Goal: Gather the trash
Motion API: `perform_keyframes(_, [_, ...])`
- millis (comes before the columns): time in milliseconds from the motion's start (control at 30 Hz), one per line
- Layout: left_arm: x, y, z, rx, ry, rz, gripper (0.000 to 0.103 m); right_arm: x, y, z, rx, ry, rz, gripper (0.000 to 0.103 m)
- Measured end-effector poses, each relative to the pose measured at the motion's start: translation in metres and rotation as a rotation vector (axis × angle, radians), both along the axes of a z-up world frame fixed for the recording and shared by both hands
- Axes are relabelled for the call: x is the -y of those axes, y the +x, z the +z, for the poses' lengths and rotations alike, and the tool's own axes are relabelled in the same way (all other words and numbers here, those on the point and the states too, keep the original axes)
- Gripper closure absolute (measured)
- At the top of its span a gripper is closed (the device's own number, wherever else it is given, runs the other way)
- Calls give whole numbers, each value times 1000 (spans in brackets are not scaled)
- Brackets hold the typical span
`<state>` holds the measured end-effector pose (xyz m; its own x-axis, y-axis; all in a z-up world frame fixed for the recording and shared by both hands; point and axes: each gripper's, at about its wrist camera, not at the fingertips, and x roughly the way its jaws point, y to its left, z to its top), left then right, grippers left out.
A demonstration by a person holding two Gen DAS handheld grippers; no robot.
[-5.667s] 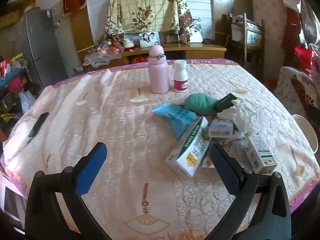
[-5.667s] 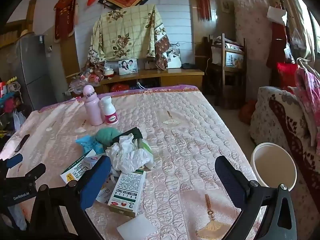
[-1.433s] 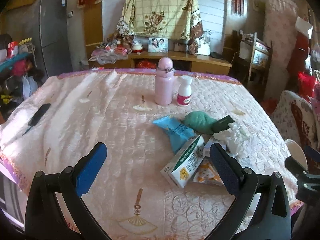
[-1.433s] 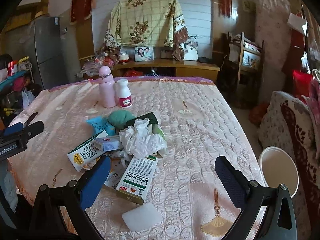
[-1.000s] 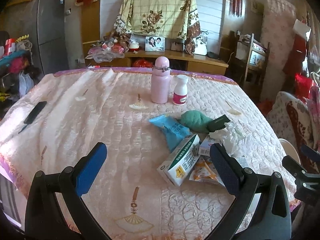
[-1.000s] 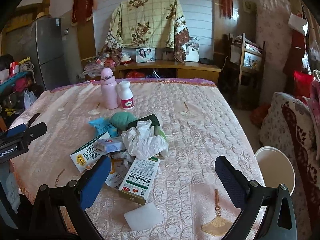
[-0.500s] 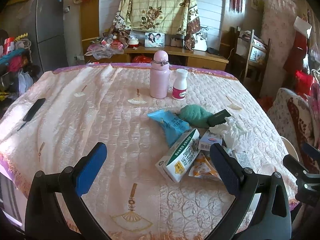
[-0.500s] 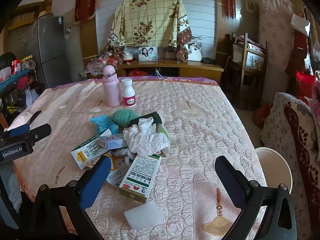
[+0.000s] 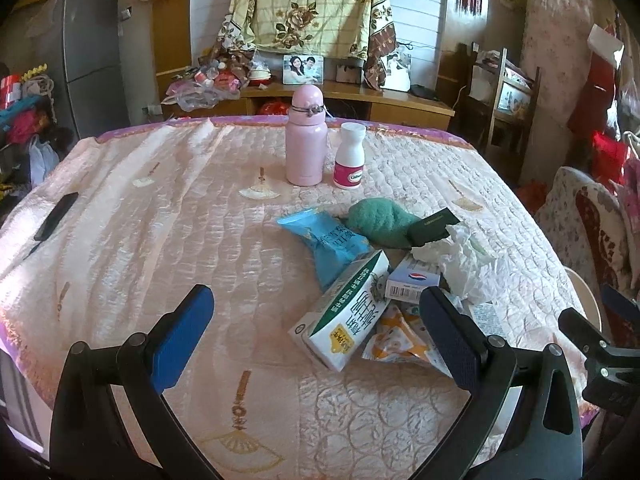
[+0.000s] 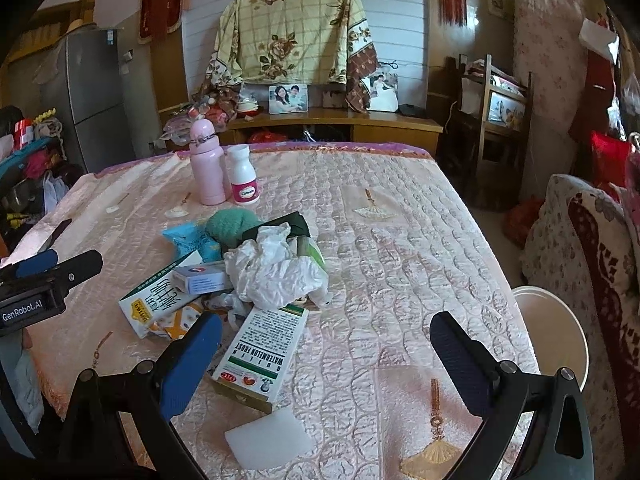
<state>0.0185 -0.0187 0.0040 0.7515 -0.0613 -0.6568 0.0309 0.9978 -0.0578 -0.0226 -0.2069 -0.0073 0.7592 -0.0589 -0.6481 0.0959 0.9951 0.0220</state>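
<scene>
A pink bottle (image 9: 306, 142) is seen upright in the upper middle of the frame on a quilted pink desk cover (image 9: 160, 220), with a white pill bottle (image 9: 350, 156) just beside it to the right. A grey refrigerator (image 9: 86, 60) is placed at the upper left. A floral cloth (image 9: 312, 4) is hung at the top centre, above a framed photo (image 9: 303, 69) on a wooden cabinet (image 9: 400, 106). A dark flat object (image 9: 56, 216) is laid at the left edge.

The crumpled white tissue (image 10: 276, 268) is covering part of the dark green packet (image 10: 280, 228), and the left finger (image 10: 190, 364) is hiding a corner of the watermelon frost box (image 10: 260, 356). The table edge is cutting off the white bin (image 10: 556, 336).
</scene>
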Motion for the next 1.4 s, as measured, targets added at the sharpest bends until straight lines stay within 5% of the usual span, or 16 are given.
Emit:
perform_keyframes(400, [-12,10,-13,-34,-86,-41,1,4,11,-6,-26,-6,-1,0])
perform_keyframes(733, [-36,13,-30,-98,-7,-86,1,18,10,-9,-88,-56,62,0])
perform_keyframes(933, [-34,33,-36,-146,-56,-137,12,30,26,-13,-107,25,77,2])
perform_keyframes(1300, [3,57,-31,-177,-48,-224,13,-9,105,-34,-172,114,244,31])
perform_keyframes(1333, [5,59,-31,-180,-44,-227,13,-13,114,-39,-188,116,265,36])
perform_keyframes(1400, [10,60,-31,-181,-38,-238,13,-18,126,-50,-220,121,300,68])
